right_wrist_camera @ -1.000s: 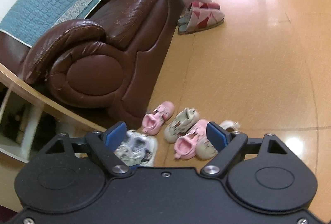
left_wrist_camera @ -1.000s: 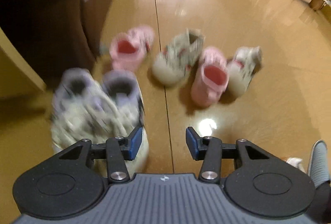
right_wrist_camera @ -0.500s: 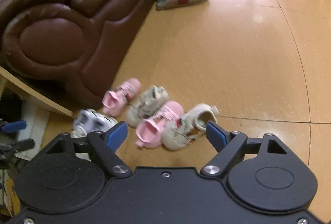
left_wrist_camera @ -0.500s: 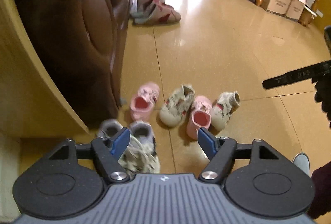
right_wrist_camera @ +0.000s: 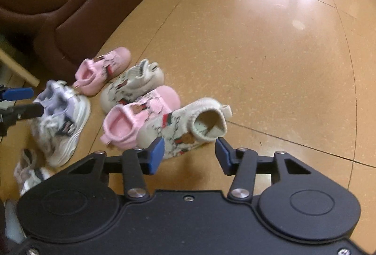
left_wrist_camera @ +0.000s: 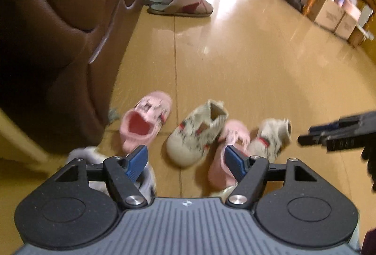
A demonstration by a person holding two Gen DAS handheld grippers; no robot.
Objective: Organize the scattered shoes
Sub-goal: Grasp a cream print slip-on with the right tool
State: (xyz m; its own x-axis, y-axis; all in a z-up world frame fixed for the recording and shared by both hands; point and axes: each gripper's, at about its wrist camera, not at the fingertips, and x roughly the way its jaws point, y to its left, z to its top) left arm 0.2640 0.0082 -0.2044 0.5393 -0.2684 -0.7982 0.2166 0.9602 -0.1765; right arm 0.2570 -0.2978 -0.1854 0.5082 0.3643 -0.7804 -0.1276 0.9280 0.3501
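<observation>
Sneakers (right_wrist_camera: pixel 62 121) show whole only to the right wrist; both grippers' fingers (left_wrist_camera: pixel 137 162) (right_wrist_camera: pixel 156 155) gape empty, the right's just narrowing

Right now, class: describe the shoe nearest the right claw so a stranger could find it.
Start at the brown sofa; a row of small shoes runs outward across the floor. The cream knit shoe ends that row, farthest from the sofa. Alone, it lies tipped, its opening facing away from the sofa.
</observation>
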